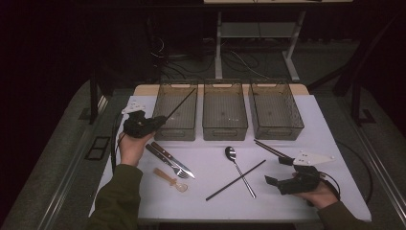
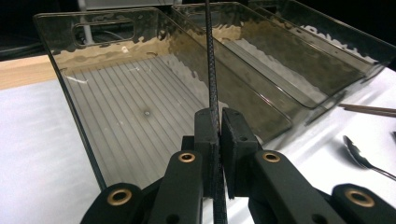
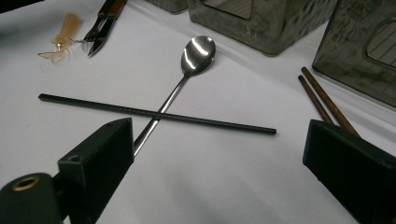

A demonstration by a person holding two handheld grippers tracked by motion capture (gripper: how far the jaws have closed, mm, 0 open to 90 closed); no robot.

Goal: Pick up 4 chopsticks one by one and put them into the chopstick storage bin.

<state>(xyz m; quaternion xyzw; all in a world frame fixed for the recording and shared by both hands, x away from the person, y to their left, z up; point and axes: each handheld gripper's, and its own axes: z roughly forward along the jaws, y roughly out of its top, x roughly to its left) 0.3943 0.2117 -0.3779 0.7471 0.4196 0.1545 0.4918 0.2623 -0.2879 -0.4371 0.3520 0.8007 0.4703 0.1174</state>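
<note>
A dim lab-like test room — white table [image 1: 335, 143], loose floor cables [image 1: 239, 60], bare metal desk frame [image 1: 219, 48] behind.

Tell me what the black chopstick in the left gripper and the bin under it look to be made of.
Black chopstick, clamped in the left gripper: probably carbon fibre or a fibre composite, matte, going by the fine woven pattern along it. Bin: smoky see-through plastic, glossy, with rippled walls, a ribbed floor and a moulded handle slot.

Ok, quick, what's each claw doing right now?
Left claw: shut on a black chopstick, over the left bin.
Right claw: open, holding nothing, above the table near the other black chopstick and spoon.
</note>
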